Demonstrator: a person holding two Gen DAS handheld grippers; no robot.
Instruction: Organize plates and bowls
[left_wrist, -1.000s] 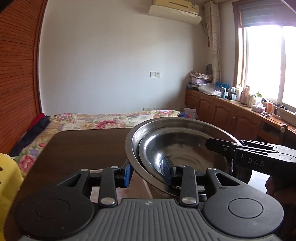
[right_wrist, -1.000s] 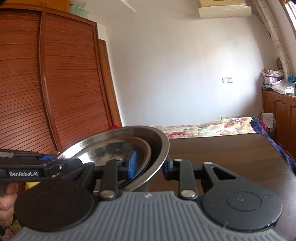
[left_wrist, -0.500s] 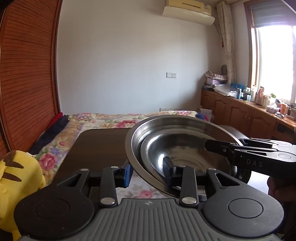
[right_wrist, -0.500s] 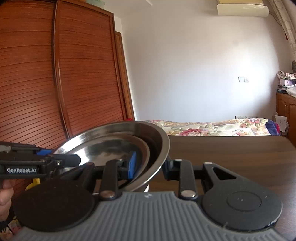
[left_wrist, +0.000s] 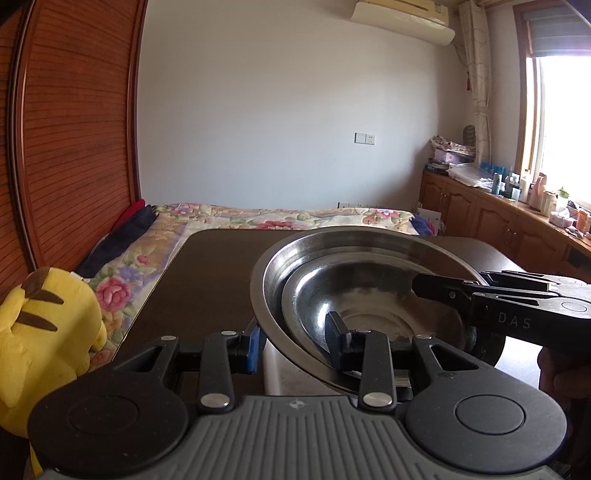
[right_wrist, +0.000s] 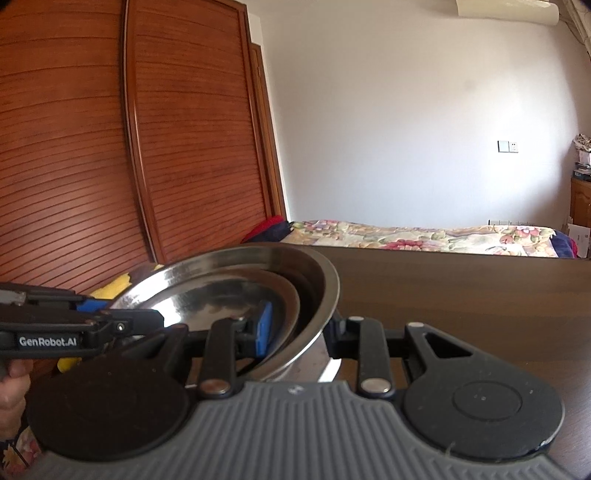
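A large steel bowl (left_wrist: 291, 262) with a smaller steel bowl (left_wrist: 369, 299) nested inside it hangs above a dark wooden table (left_wrist: 207, 291). My left gripper (left_wrist: 295, 345) is shut on the near wall of the stack, with one finger outside and one inside. My right gripper (right_wrist: 299, 332) is shut on the opposite wall of the large bowl (right_wrist: 321, 284), its blue pad inside the smaller bowl (right_wrist: 221, 295). In the left wrist view the right gripper's fingers (left_wrist: 443, 290) reach in from the right. The bowls tilt slightly.
A yellow plush toy (left_wrist: 44, 332) sits at the table's left edge. Something white (left_wrist: 280, 373) lies under the bowls; I cannot tell what it is. A bed with a floral cover (left_wrist: 280, 218) lies beyond the table. A slatted wardrobe (right_wrist: 110, 147) stands at the left and low cabinets (left_wrist: 498, 229) at the right.
Both grippers have carried the nested bowls to the left. The plush toy has come further into view and the window has slid to the right. Both grips are unchanged.
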